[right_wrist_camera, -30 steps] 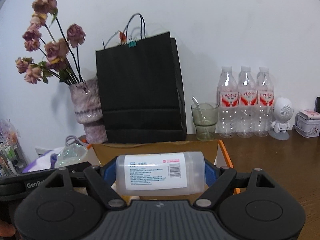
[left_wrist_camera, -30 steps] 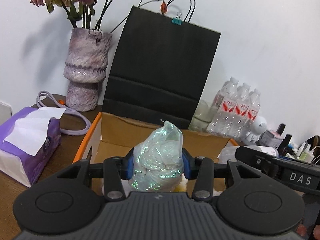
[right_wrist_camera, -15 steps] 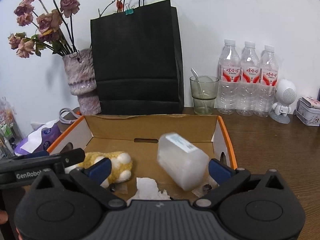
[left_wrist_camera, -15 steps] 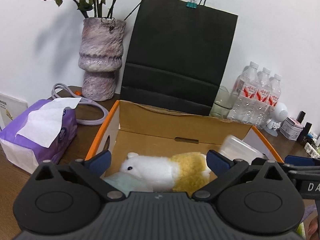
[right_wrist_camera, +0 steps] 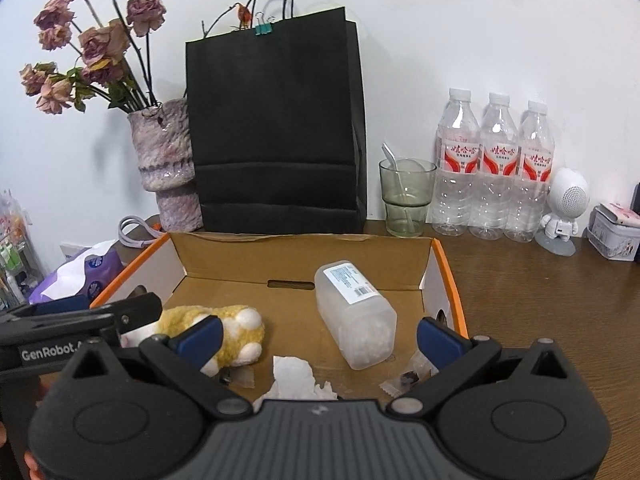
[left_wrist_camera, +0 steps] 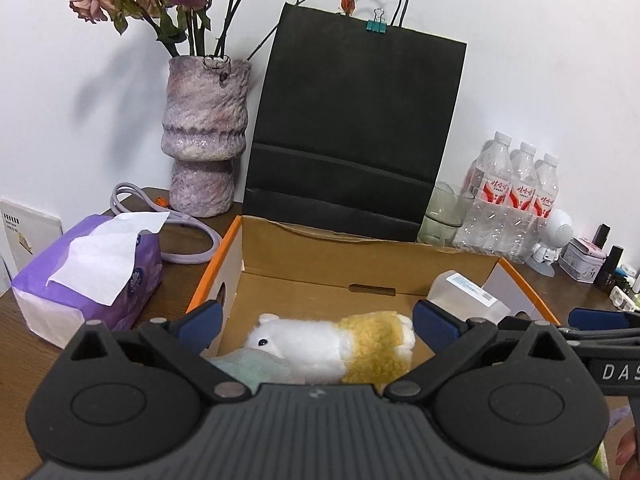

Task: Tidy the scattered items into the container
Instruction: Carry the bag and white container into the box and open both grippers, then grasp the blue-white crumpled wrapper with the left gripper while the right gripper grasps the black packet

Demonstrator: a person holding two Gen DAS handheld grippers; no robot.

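Both my tongs, left gripper (left_wrist_camera: 316, 320) and right gripper (right_wrist_camera: 318, 338), have just swung wide and hold nothing. The pouch (left_wrist_camera: 250, 366) I carried a second ago now lies under the left one, and the jar (right_wrist_camera: 354, 316) rests on its side in the box (right_wrist_camera: 304, 248), so I judge both drops done. Inside I count one plush (left_wrist_camera: 336, 340), one pouch, one jar, one tissue wad (right_wrist_camera: 298, 378) and one or two small wrappers. Behind stand one bag (right_wrist_camera: 276, 128) and three bottles (right_wrist_camera: 494, 168).
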